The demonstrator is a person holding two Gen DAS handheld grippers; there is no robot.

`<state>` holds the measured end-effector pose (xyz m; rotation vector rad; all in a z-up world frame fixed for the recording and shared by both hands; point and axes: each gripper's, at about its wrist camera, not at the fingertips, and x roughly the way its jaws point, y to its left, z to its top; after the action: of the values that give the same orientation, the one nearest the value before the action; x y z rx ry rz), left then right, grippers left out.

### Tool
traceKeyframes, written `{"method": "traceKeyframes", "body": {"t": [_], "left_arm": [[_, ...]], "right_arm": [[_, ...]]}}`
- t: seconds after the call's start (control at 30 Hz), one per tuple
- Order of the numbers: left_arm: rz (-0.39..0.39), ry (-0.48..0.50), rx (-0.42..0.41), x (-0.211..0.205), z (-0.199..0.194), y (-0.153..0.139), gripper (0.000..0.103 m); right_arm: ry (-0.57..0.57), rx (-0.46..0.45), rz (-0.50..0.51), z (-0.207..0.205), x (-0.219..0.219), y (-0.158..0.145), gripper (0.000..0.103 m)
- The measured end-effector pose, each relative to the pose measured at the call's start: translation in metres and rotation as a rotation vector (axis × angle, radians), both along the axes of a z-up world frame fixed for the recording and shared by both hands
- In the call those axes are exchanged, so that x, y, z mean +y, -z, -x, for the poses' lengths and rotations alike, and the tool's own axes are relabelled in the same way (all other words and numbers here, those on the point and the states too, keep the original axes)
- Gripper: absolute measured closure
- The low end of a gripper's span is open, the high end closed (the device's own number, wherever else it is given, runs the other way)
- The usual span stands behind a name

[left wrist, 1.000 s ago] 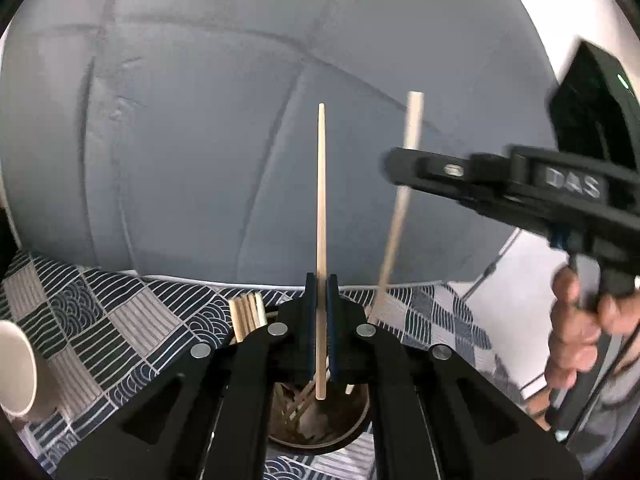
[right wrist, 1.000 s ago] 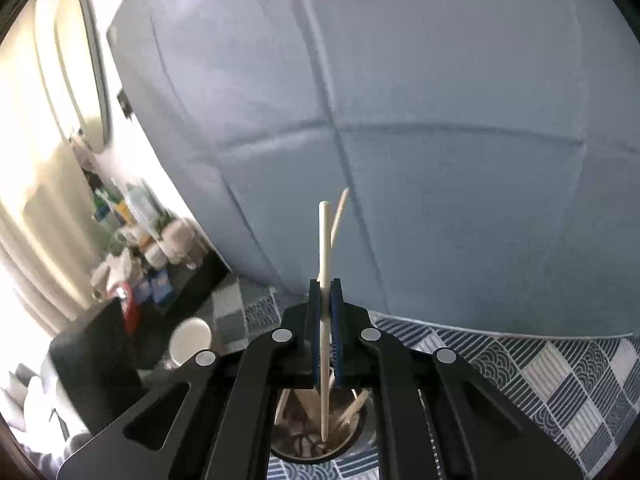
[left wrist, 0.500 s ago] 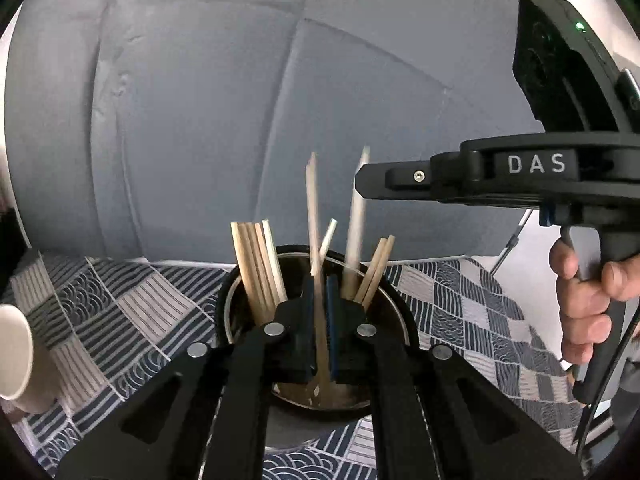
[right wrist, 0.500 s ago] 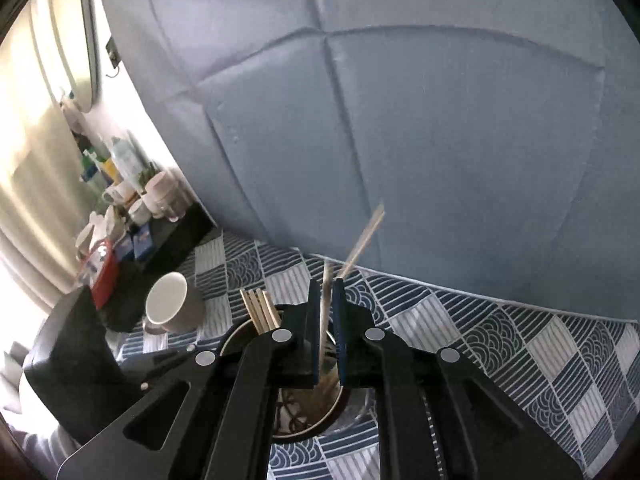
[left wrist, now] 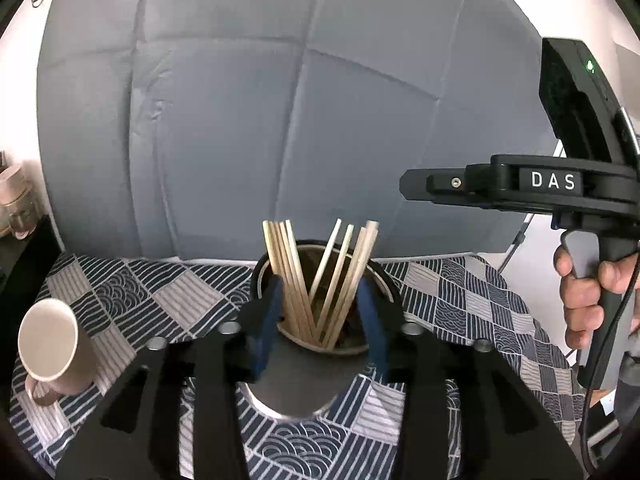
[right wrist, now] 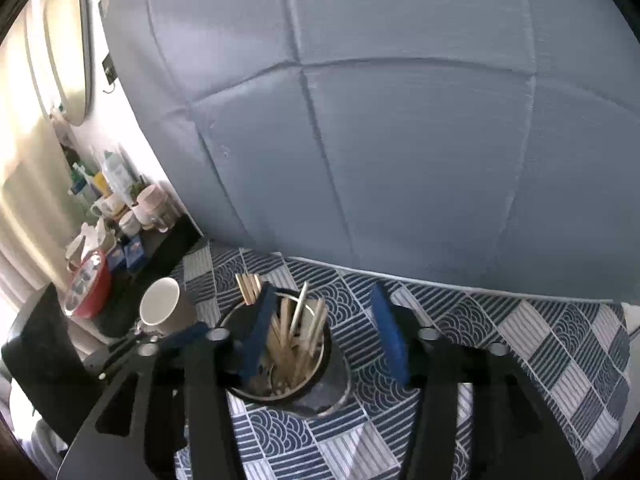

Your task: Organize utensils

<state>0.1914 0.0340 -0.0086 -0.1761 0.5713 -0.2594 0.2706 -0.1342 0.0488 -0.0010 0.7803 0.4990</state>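
Left tool (left wrist: 320,320): blue-padded jaws are spread wide and empty, set either side of the mouth of a metal cup (left wrist: 296,380); nothing is pinched.
Right tool (right wrist: 324,336): jaws likewise spread and empty, poised above the same cup (right wrist: 320,384); its black body is seen from the side in the left wrist view, gripped by a hand (left wrist: 584,300).
Chopsticks (left wrist: 320,284): a bundle of pale wooden sticks is stood in the cup, long axes near upright, tips fanned upward and outward in a V, lower ends gathered at the bottom. One metallic stick (right wrist: 299,312) is seen among them.
Step in hand: release into the cup is judged complete.
Next move: both tools would need lifting straight up, clear of the fanned tips, so none is snagged.
Surroundings: a beige mug (left wrist: 50,344) lies on its side on the patterned table cloth (left wrist: 460,300), left of the cup; a grey padded backrest (left wrist: 280,100) rises behind.
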Motion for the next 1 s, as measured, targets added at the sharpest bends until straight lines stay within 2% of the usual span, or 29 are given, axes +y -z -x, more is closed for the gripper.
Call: {"method": "traceKeyframes", "body": {"t": [0.03, 0.2, 0.3, 0.5, 0.57, 0.7, 0.8, 1.0], "left_arm": [[-0.004, -0.004, 0.0, 0.0, 0.003, 0.0, 0.052], [-0.044, -0.057, 0.016, 0.005, 0.019, 0.001, 0.025], [-0.059, -0.101, 0.041, 0.01, 0.027, 0.002, 0.006], [-0.099, -0.135, 0.152, 0.017, 0.042, 0.012, 0.006], [-0.124, -0.158, 0.169, 0.019, 0.051, 0.015, 0.006], [-0.105, -0.188, 0.194, 0.022, 0.068, 0.016, 0.006], [-0.12, -0.284, 0.244, 0.024, 0.079, 0.015, 0.006], [-0.138, -0.308, 0.238, 0.018, 0.11, -0.002, 0.006]], "right_arm": [[0.012, 0.002, 0.003, 0.003, -0.002, 0.0, 0.042], [0.07, 0.028, 0.03, 0.011, -0.009, 0.006, 0.018], [0.086, 0.046, 0.037, 0.019, -0.013, 0.014, 0.015], [0.076, 0.12, 0.014, 0.044, -0.022, 0.04, 0.014], [0.073, 0.128, 0.003, 0.056, -0.026, 0.048, 0.008], [0.055, 0.189, -0.043, 0.081, -0.035, 0.063, 0.008], [0.069, 0.143, -0.041, 0.105, -0.041, 0.063, 0.008], [0.111, 0.051, -0.024, 0.154, -0.057, 0.046, 0.008]]}}
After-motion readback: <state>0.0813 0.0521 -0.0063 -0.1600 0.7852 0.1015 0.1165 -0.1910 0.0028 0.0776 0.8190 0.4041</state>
